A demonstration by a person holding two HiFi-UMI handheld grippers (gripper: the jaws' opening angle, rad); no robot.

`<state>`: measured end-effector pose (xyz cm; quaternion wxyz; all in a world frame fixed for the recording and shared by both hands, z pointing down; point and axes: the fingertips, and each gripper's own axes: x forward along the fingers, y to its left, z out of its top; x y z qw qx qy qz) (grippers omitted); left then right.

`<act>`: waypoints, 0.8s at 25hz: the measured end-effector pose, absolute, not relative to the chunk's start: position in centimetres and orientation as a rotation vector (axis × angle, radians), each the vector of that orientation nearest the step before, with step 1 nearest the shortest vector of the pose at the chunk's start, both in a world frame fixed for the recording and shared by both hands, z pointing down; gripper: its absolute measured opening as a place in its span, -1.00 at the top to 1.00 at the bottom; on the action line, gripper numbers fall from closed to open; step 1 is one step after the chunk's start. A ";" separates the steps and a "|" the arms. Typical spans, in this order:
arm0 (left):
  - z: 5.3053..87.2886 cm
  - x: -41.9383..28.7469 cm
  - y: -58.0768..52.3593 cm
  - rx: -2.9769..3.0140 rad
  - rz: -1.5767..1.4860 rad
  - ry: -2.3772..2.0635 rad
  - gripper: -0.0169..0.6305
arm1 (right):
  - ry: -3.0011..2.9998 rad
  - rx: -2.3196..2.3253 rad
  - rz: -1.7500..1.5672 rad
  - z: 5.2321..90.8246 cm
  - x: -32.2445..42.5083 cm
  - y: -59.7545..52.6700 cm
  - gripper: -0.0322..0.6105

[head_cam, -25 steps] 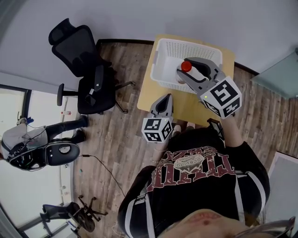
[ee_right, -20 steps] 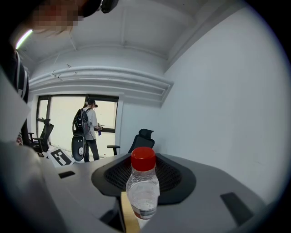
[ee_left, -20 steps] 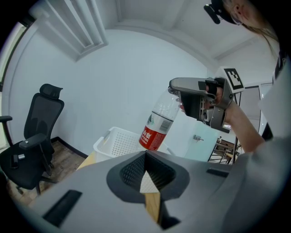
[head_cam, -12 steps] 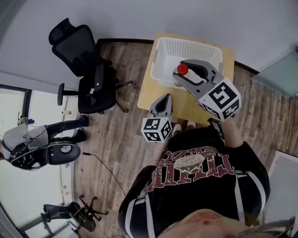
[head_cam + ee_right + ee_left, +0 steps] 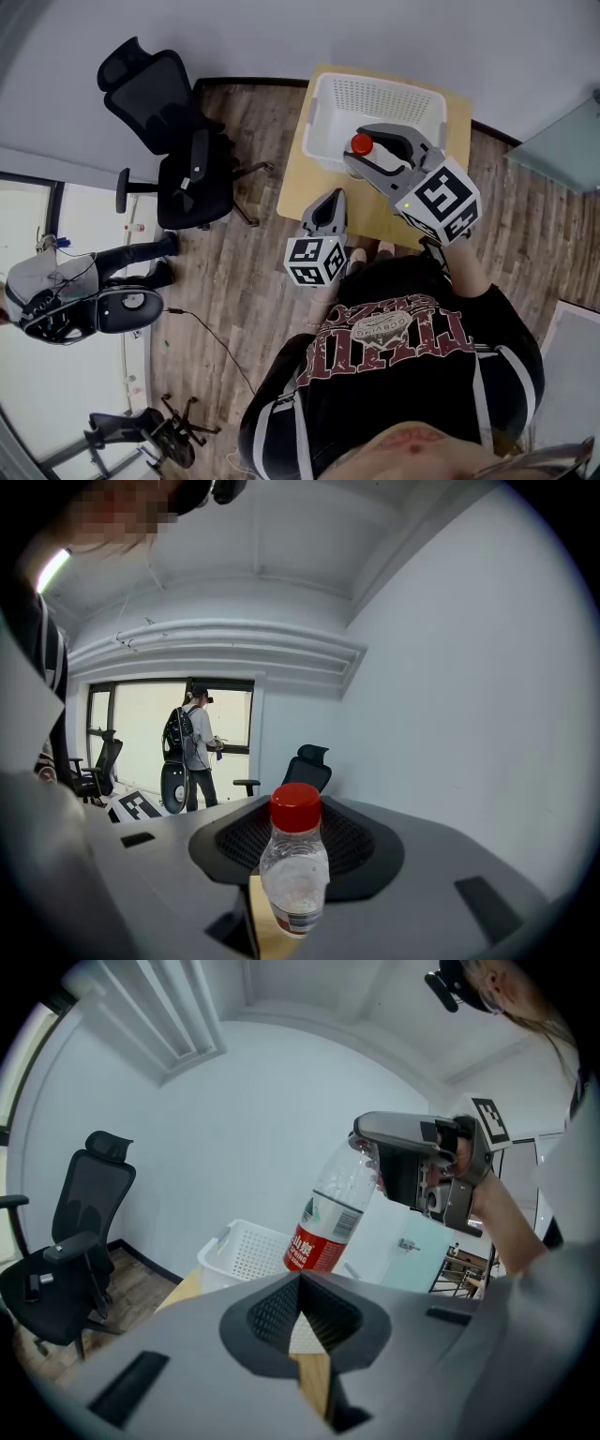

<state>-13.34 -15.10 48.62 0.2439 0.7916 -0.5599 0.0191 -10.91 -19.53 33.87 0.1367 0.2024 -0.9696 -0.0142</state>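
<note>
Chair [image 5: 183,150]: on the floor, well off to the left of my left fingers.
Left gripper [image 5: 336,197]: my jaws are pressed together with nothing between them, tips over the near part of the table [image 5: 298,183].
Bottle [image 5: 294,878]: clear, red cap on top, clamped between my right fingers.
Right gripper [image 5: 373,152]: closed on the bottle, held above the white basket [image 5: 323,117], beyond my left tips.

Small wooden table [image 5: 294,190] on plank floor [image 5: 234,272]; white perforated basket [image 5: 375,90] at far end.
</note>
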 end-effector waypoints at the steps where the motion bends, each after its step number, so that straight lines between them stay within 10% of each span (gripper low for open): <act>1: 48.6 -13.4 -15.0 2.161 0.052 -1.530 0.80 | -2.808 0.581 -0.034 34.0 -11.1 -19.4 0.37; 20: 48.9 -13.8 -14.6 2.152 0.061 -1.531 0.80 | -2.786 0.576 0.035 36.1 -11.3 -19.1 0.37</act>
